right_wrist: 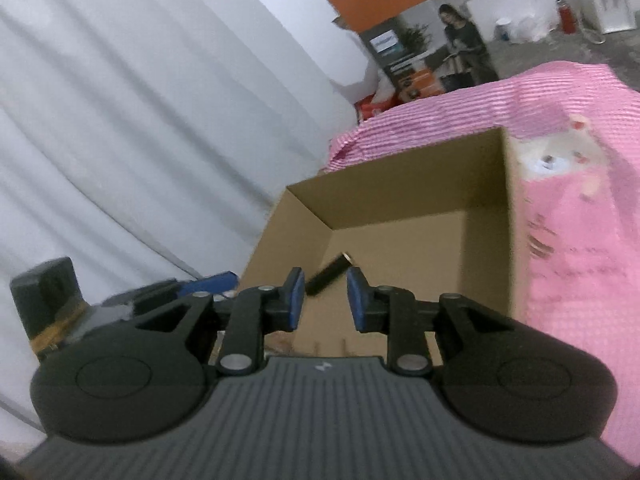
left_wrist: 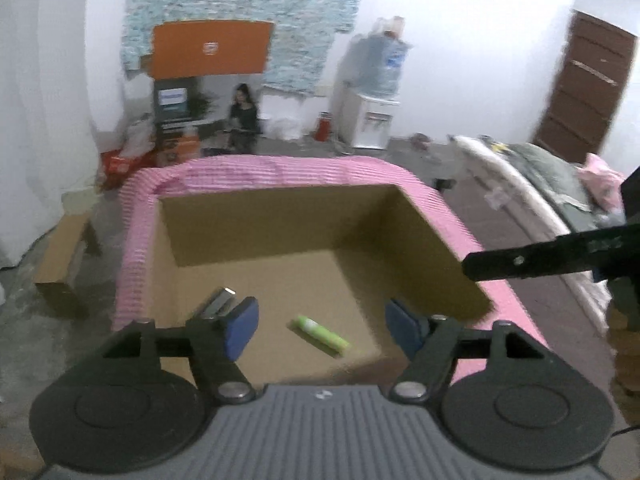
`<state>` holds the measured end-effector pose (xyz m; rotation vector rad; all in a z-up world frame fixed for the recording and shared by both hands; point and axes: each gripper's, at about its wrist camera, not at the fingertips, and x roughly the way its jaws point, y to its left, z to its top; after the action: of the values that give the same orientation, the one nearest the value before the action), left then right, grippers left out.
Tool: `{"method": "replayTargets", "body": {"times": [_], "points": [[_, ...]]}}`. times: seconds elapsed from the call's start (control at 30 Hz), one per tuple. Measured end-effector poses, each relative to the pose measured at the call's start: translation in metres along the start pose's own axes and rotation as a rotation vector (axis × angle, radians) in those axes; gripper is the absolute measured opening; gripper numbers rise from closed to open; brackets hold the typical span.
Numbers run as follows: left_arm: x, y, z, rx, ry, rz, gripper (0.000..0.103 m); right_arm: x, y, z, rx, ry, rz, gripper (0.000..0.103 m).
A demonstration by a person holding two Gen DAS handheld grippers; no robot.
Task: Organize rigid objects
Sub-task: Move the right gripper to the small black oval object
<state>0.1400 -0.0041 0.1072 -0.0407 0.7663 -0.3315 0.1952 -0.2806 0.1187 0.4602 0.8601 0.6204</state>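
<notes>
step: dropping stuff into open brown cardboard box [left_wrist: 280, 216] | left tool [left_wrist: 320, 326] wide, empty, above green plastic tube [left_wrist: 320, 332] | right tool [right_wrist: 323, 296] slightly apart, empty | next: probably fetch another item

We see the left gripper [left_wrist: 320, 326] low in its frame, blue pads [left_wrist: 240, 330] wide apart with nothing clamped — pitched downward. The right gripper [right_wrist: 323, 299] (low centre) shows a narrow gap, pads touching nothing.
</notes>
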Motion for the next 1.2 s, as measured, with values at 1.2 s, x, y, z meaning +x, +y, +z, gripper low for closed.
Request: {"method": "replayTargets", "body": {"times": [1.2], "points": [[0.123, -0.113, -0.088, 0.211, 0.316, -0.119, 0.046, 0.031, -0.105, -0.117, 0.262, 0.225, -0.061, 0.026]]}}
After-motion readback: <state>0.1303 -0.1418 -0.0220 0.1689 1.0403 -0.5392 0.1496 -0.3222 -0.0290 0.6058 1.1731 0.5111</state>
